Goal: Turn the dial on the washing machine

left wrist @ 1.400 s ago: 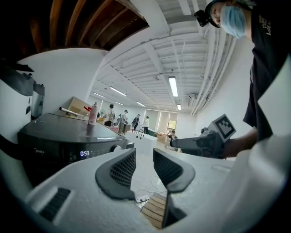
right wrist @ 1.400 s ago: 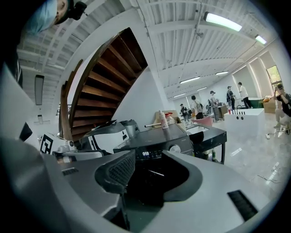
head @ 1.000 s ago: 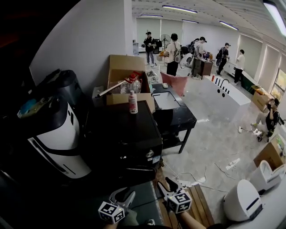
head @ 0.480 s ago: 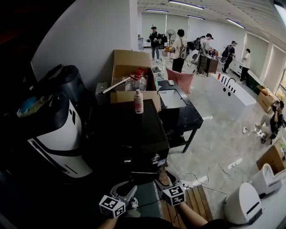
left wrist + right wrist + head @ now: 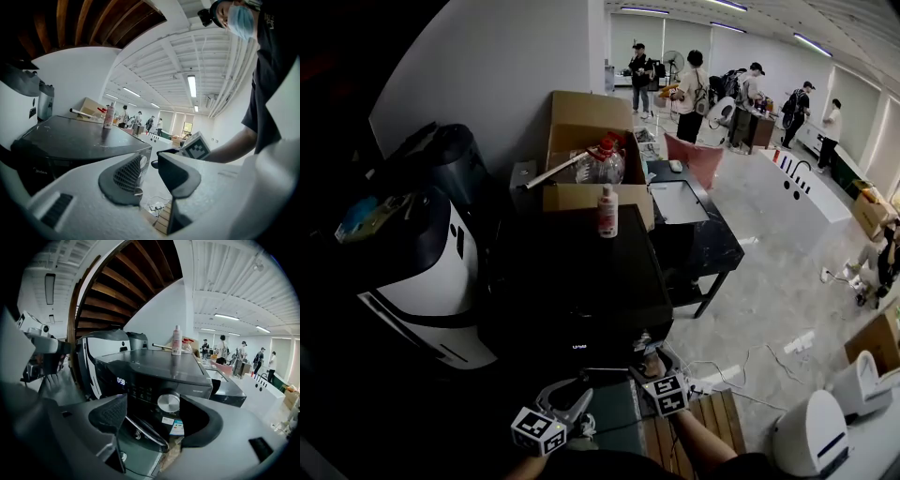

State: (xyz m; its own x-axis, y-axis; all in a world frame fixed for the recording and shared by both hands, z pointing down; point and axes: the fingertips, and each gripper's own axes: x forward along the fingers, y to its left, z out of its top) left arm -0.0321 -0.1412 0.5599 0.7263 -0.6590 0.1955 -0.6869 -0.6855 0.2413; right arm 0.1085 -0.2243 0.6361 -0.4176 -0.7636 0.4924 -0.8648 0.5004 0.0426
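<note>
A wide room with a pale floor point(image 5: 769, 281) is seen from the head view, and several people point(image 5: 694, 84) are standing at its far end. The largest thing near the camera is the black washing machine point(image 5: 572, 281), which is placed in the middle, with its front turned to the person. To its left a white and black appliance point(image 5: 422, 272) is found, just beside it. Behind the washing machine an open cardboard box point(image 5: 591, 141) is set against the wall. To the right of the machine a low black table point(image 5: 703, 234) is standing. A wooden pallet point(image 5: 703, 422) is lying on the floor under the person's right arm.

The left gripper point(image 5: 567, 398) is held low in front of the machine, away from its panel. In the left gripper view its jaws are apart and nothing is held between them point(image 5: 151, 164).

The right gripper point(image 5: 649, 361) is raised to the right lower corner of the machine's front. Its jaws are opening point(image 5: 154, 416), and the pads are not pressed on anything.

A white bottle point(image 5: 607, 211) with a red label is standing upright on the back part of the machine's top.

The dial point(image 5: 168, 403), a round silver knob, is placed on the dark front panel, to the right of a lit display point(image 5: 120, 380). It is seen in the gap between the right gripper's jaws, closer to the right one, and it is not touched by them.
</note>
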